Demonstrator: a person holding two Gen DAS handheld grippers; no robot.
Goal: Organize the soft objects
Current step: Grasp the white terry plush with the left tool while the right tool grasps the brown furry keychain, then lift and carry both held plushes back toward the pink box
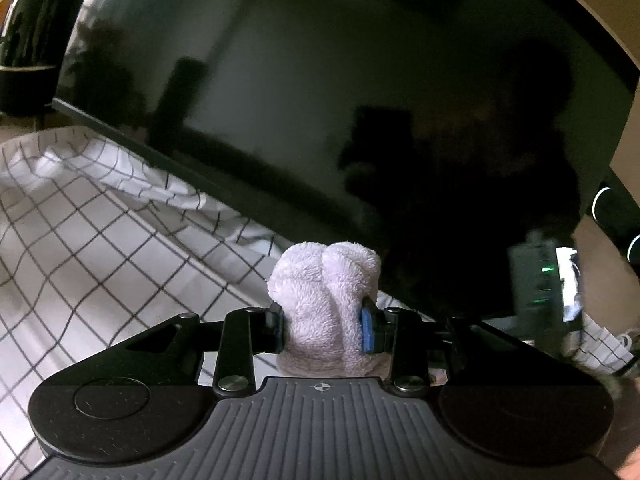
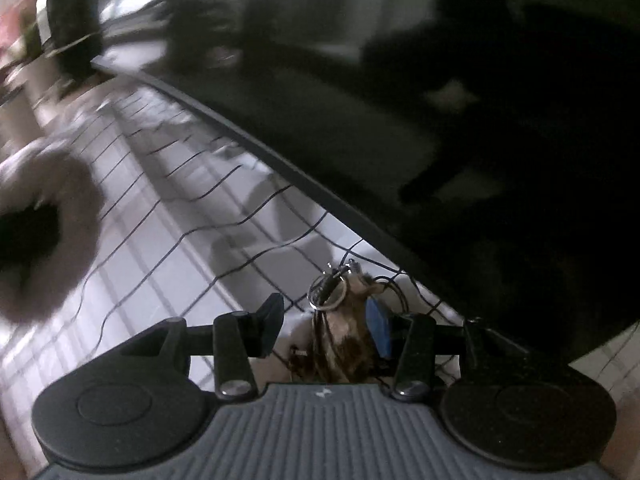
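Squeezing a fluffy white towel, your left gripper has its two fingers pressed into both sides of the soft bundle. The towel sticks up between them, lifted above the checked cloth.

Your right gripper has a small brown furry toy with a metal ring and cords. The toy touches the blue pad on one finger. The other finger stands a little apart from it, so you cannot tell how tight the grip is.

A fuzzy grey ring-shaped thing shows blurred at the left. A big dark screen stands behind the cloth. A black pot with a cactus sits far left.
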